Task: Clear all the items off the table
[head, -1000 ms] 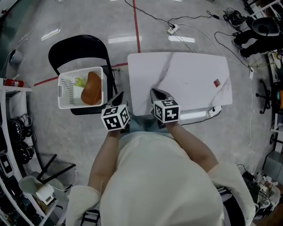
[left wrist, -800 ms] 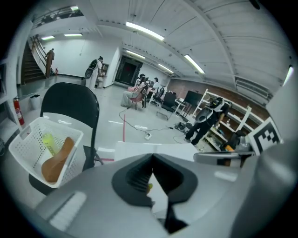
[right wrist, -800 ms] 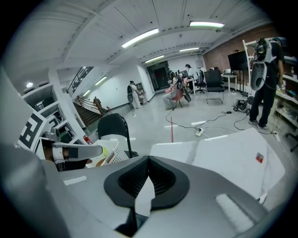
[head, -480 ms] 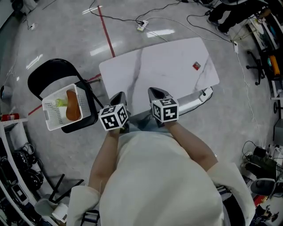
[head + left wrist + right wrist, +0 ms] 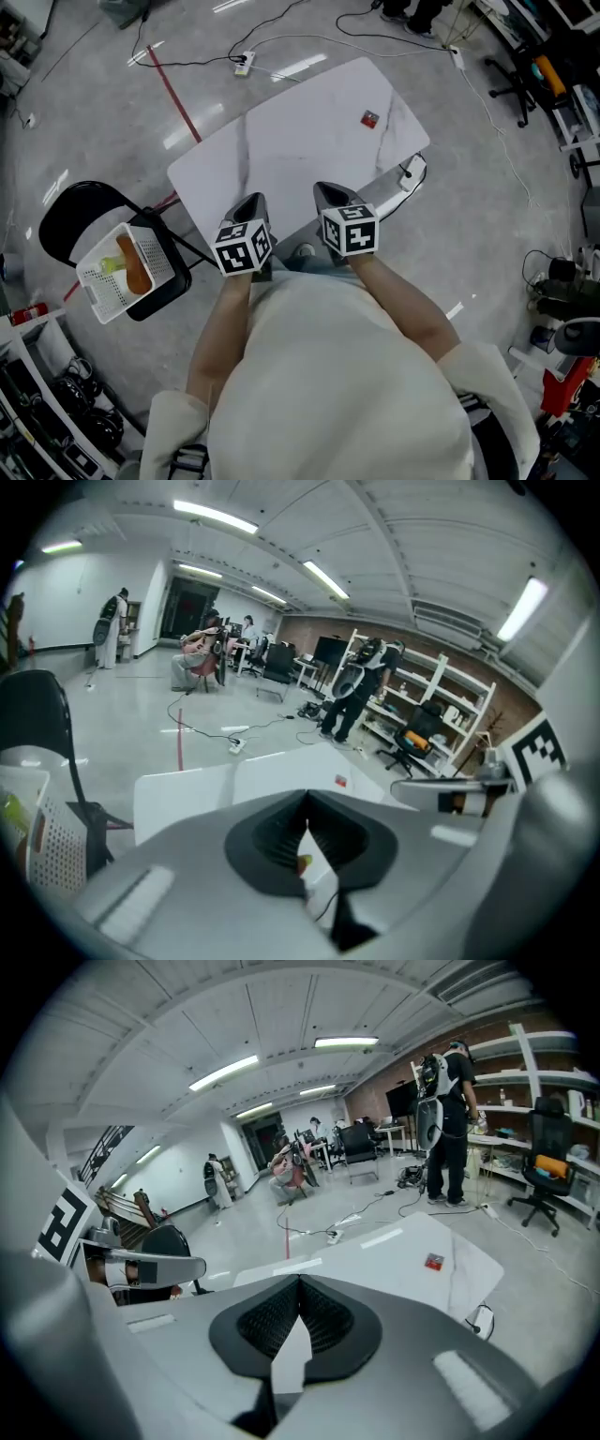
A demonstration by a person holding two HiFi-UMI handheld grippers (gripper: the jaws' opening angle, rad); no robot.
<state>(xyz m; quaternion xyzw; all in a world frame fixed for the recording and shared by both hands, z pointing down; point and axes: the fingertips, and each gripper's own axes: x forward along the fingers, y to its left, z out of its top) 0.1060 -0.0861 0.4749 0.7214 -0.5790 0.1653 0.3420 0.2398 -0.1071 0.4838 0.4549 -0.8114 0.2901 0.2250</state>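
1. We see a white perforated plastic basket (image 5: 157, 265) on the seat of a black folding chair (image 5: 66, 217), left of the table.
2. In it lie an orange-brown oblong item (image 5: 134, 268) and, just beside it, a small yellow-green piece (image 5: 112, 265).
3. A small red square item (image 5: 370, 119) lies on the white marbled tabletop (image 5: 281, 159), near its far right corner.
4. Our left gripper (image 5: 249, 204) and right gripper (image 5: 328, 194) hover over the near edge, each with its jaws pressed together and nothing between them.
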